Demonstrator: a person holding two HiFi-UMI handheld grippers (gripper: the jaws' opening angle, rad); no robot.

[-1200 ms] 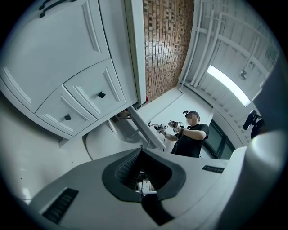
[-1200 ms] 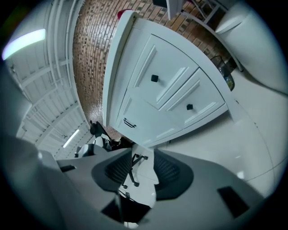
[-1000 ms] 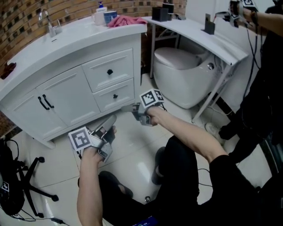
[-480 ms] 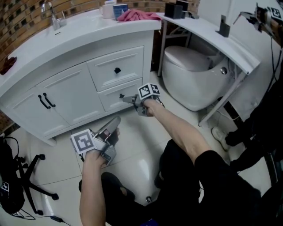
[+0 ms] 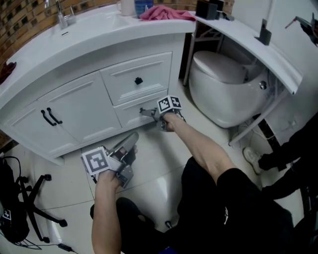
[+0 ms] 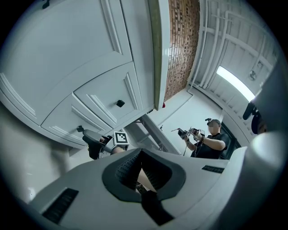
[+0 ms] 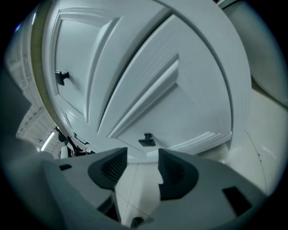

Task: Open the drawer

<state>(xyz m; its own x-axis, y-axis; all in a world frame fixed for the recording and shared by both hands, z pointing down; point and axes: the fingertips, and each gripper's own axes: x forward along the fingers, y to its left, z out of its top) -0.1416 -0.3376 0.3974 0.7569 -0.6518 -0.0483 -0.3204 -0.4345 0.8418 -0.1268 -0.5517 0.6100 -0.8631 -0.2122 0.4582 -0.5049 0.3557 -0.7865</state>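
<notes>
The white vanity [image 5: 84,44] has two drawers on its right side. The upper drawer [image 5: 149,74] carries a black knob [image 5: 138,80]. The lower drawer [image 5: 130,115] has a black knob [image 7: 146,140] too. My right gripper [image 5: 144,112] is right at that lower knob. Its jaws are opening; the knob stands just ahead of the tips [image 7: 143,156], with nothing between them. My left gripper [image 5: 132,138] hovers low over the floor in front of the cabinet. In the left gripper view its jaws [image 6: 140,151] meet at the tips, shut on nothing.
Cabinet doors with black bar handles [image 5: 49,117] lie left of the drawers. A toilet [image 5: 223,89] stands to the right under a white shelf [image 5: 248,39]. A pink cloth [image 5: 166,13] lies on the countertop. A chair base [image 5: 30,198] is at lower left. Another person [image 6: 209,140] stands behind.
My right gripper has moved down and in towards the lower drawer's knob. The left gripper has shifted slightly lower and stays shut.
</notes>
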